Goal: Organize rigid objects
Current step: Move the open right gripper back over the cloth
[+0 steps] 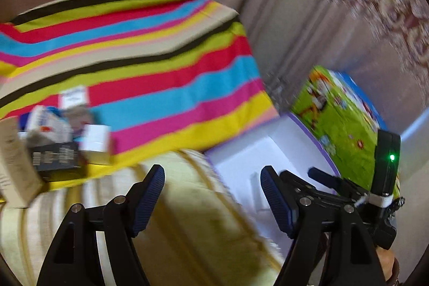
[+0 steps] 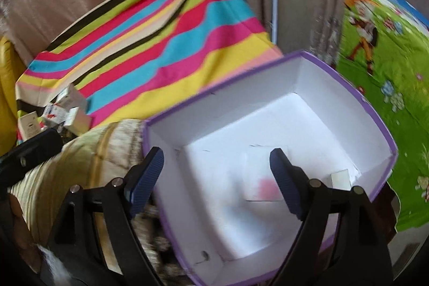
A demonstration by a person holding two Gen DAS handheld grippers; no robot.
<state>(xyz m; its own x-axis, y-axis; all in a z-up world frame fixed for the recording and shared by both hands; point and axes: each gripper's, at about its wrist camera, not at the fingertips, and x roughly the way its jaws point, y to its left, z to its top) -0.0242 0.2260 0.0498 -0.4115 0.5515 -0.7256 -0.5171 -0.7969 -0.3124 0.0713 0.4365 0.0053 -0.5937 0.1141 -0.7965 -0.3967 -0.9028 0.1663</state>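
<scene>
Beneath the right tongs (image 2: 217, 173), the purple-edged box (image 2: 268, 103) looks like matt white cardboard. Their pads (image 2: 284, 178) are ribbed dark-blue rubber on black plastic arms with metal rivets. Beyond them, the striped cloth (image 2: 150, 44) is smooth woven fabric; the small cartons (image 2: 67, 109) to their left look like printed paperboard.

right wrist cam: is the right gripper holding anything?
No: the right gripper stands open above the purple-rimmed box, with a small white packet lying loose on the box floor.
</scene>
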